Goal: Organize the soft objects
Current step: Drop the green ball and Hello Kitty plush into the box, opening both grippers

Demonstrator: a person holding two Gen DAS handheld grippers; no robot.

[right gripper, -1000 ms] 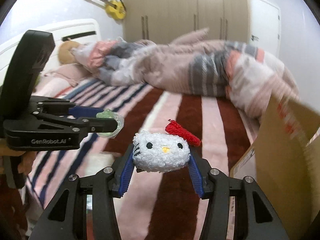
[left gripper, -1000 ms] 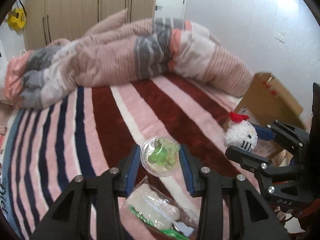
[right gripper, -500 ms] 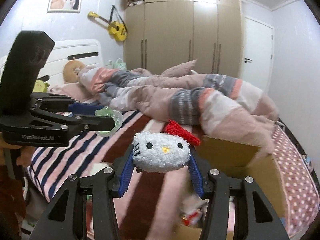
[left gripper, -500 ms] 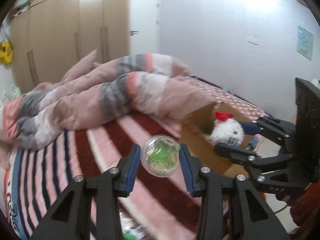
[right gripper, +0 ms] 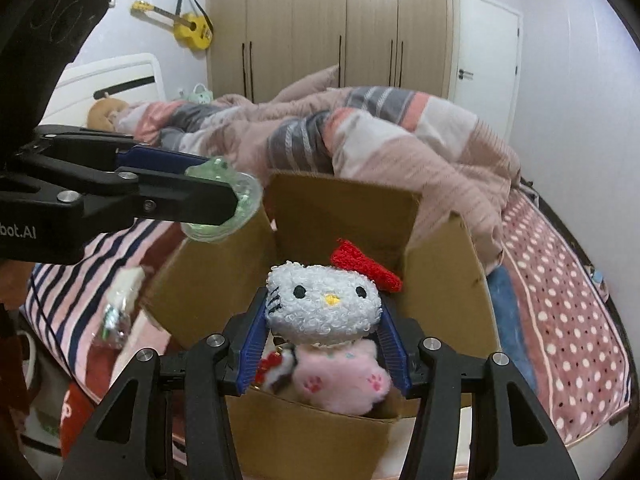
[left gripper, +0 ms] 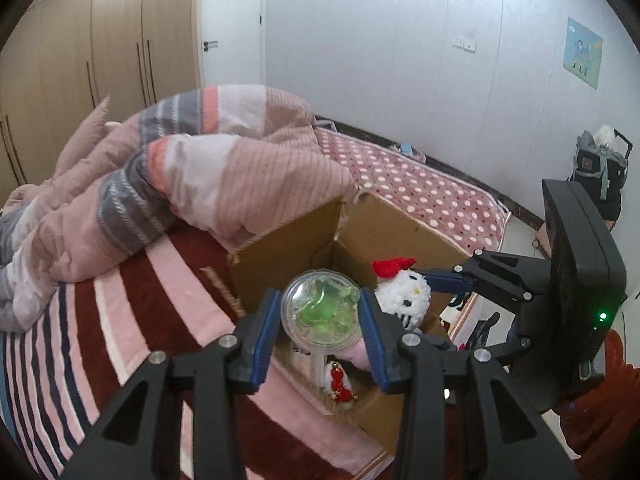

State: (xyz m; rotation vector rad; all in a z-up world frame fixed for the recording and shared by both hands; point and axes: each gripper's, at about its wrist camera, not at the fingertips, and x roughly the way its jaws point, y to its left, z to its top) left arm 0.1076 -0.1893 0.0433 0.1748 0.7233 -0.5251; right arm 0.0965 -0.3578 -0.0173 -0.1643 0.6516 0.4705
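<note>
A clear capsule with a green toy [left gripper: 320, 312] is clamped in the left gripper [left gripper: 321, 338], and a white cat plush [right gripper: 324, 306] in the right gripper [right gripper: 322, 350]; both are held above the open cardboard box [right gripper: 348, 216] on the bed, apparently positioned for dropping inside.

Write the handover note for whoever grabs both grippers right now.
Left gripper: shut on the clear round capsule with a green toy inside, held over the open brown cardboard box on the striped bed.
Right gripper: shut on the white crocheted cat head with a red bow, above the box opening.
Done: a pink plush with paw prints and a red-and-white item already lie inside.
Left: release both; a clear packet remains on the bed.
</note>
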